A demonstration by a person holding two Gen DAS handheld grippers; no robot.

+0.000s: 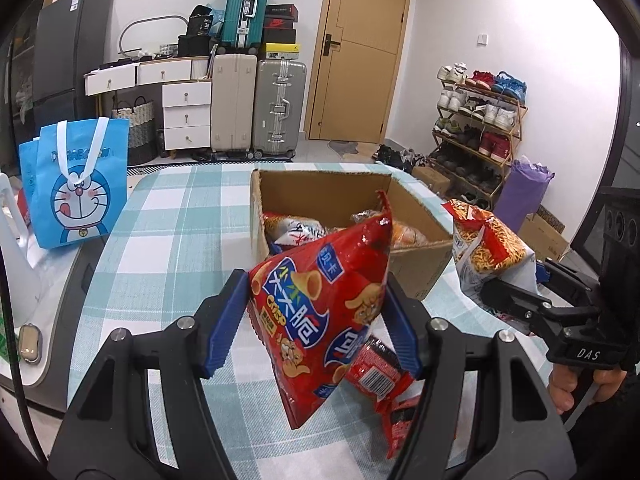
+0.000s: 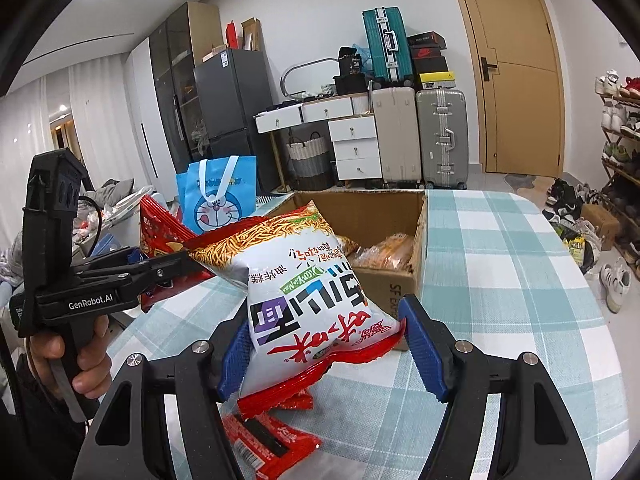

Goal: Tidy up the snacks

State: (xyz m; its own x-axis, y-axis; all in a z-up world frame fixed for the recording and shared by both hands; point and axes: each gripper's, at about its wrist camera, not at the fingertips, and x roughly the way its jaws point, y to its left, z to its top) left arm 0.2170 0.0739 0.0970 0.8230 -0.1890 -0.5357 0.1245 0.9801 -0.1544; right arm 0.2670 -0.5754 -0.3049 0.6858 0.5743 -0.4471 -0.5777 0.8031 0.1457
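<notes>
Checked tablecloth [image 1: 168, 216] is carrying a cardboard box [image 1: 416, 268] near its far edge. Both bags are being held above it: left gripper [image 1: 316, 320] clamped on the red crisp bag [image 1: 320, 312], right gripper [image 2: 324, 340] on the noodle bag [image 2: 304, 292]. Slippery film is risking a slip.

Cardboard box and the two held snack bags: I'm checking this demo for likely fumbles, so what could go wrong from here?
1. The left claw and right claw are close together near the cardboard box; both heading in at once could collide.
2. The red crisp bag is puffy and could slip from the pads.
3. The noodle snack bag could snag the box rim, and small red packets on the tablecloth could get knocked.
</notes>
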